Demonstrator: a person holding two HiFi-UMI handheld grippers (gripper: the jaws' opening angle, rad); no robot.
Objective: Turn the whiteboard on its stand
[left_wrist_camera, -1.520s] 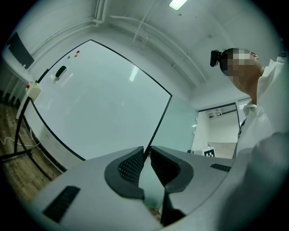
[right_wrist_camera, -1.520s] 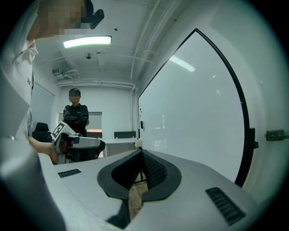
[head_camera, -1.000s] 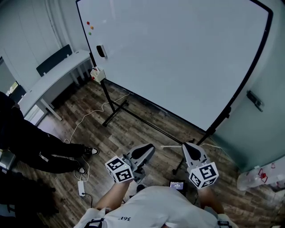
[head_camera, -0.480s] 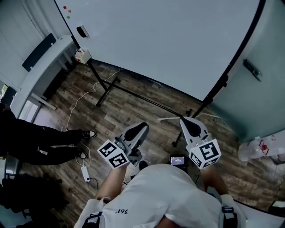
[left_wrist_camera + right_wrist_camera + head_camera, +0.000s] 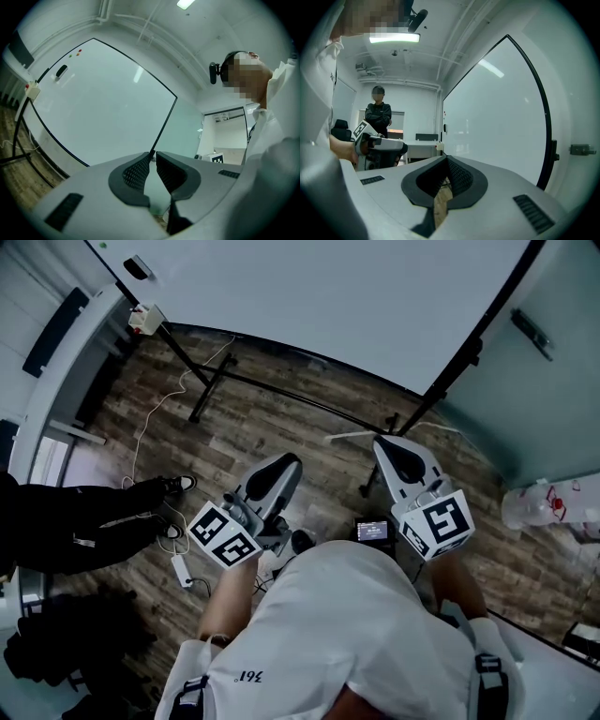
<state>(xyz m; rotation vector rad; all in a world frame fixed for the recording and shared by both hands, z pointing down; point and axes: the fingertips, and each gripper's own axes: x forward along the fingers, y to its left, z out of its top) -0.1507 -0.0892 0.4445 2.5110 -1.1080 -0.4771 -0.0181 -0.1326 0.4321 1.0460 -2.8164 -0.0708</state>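
Head view: large white whiteboard [image 5: 328, 296] on black tube stand [image 5: 262, 390] stood ahead, apart from both tongs | left gripper [image 5: 286, 463], right gripper [image 5: 382, 442]: jaws closed, empty | white power strip [image 5: 181, 570] lay on brown wood-plank floor [image 5: 309, 446] | right gripper view alone showed black-clad onlooker [image 5: 378, 117], arms folded, before white walls
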